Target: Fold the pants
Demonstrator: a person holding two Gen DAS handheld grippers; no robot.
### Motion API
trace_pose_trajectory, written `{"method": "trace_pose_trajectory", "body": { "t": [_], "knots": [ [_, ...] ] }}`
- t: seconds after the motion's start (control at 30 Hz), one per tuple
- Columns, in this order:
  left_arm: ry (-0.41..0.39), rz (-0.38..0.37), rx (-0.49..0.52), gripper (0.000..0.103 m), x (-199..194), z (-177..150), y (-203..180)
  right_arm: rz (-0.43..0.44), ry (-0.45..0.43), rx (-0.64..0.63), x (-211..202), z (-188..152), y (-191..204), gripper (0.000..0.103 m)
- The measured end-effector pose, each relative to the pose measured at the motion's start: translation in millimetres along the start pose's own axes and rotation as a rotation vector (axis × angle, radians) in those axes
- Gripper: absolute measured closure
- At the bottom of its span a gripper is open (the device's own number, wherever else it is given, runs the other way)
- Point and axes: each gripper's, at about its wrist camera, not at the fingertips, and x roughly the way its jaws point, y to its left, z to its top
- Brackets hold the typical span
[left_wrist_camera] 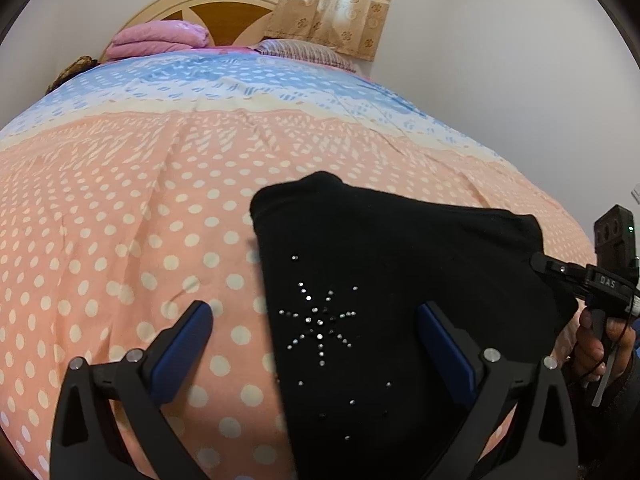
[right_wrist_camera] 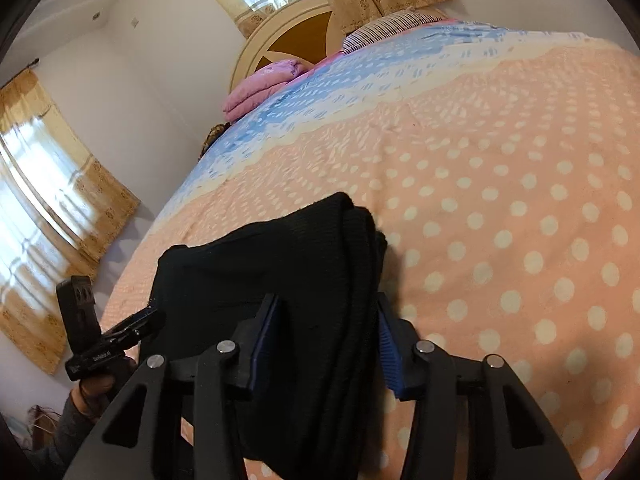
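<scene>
Your left gripper jaws stand wide, gripping nothing; black pants, soft knit with rhinestone star, lie between and past them on bed cover, peach cloth with white dots. Your right gripper jaws half closed around thick folded edge of pants; contact I cannot tell. Beyond jaws: pink folded blanket, wooden headboard, curtain.

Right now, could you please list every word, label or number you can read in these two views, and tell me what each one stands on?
"DAS": white letters on the black body of the right tongs, seen from the left wrist view.
White lettering on the body of the left tongs, seen from the right wrist view: too small and blurred to read.
Black pants: a rhinestone star, no text.
</scene>
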Motion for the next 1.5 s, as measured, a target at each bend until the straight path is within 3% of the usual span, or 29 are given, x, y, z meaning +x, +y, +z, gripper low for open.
{"method": "trace_pose_trajectory", "body": {
  "t": [0.07,0.13,0.27,0.4,0.5,0.67,0.87,1.07,1.2,1.3,1.37,1.47,1.5],
  "knots": [
    [-0.01,-0.024,0.002,0.014,-2,0,0,0.029,-0.003,0.022,-2,0,-2,0.064],
    [-0.011,-0.098,-0.001,0.045,-5,1,1,0.035,-0.012,0.025,-6,-1,0,0.068],
    [-0.02,-0.123,-0.024,0.053,-6,0,4,0.036,-0.036,-0.02,-17,-3,17,0.076],
    [-0.044,-0.169,-0.062,0.084,-16,1,8,0.054,-0.051,-0.054,-30,-1,35,0.077],
    [-0.066,-0.19,-0.063,0.089,-26,5,10,0.063,-0.053,-0.095,-37,6,53,0.078],
    [-0.117,-0.21,-0.075,0.091,-49,11,21,0.083,-0.042,-0.169,-35,26,87,0.078],
    [-0.203,-0.147,-0.114,0.091,-90,18,59,0.125,0.014,-0.253,9,56,137,0.078],
    [-0.279,0.007,-0.159,0.091,-132,19,117,0.227,0.092,-0.305,89,82,200,0.078],
    [-0.298,0.126,-0.203,0.091,-145,9,159,0.283,0.159,-0.321,150,79,238,0.078],
    [-0.281,0.217,-0.219,0.091,-141,-5,184,0.304,0.221,-0.315,193,66,251,0.078],
    [-0.23,0.243,-0.254,0.09,-123,-18,202,0.305,0.274,-0.29,217,58,250,0.078],
    [-0.189,0.27,-0.302,0.075,-102,-37,216,0.28,0.32,-0.223,244,50,230,0.07],
    [-0.202,0.289,-0.318,0.062,-101,-42,218,0.293,0.335,-0.19,248,50,222,0.063]
  ]
}}
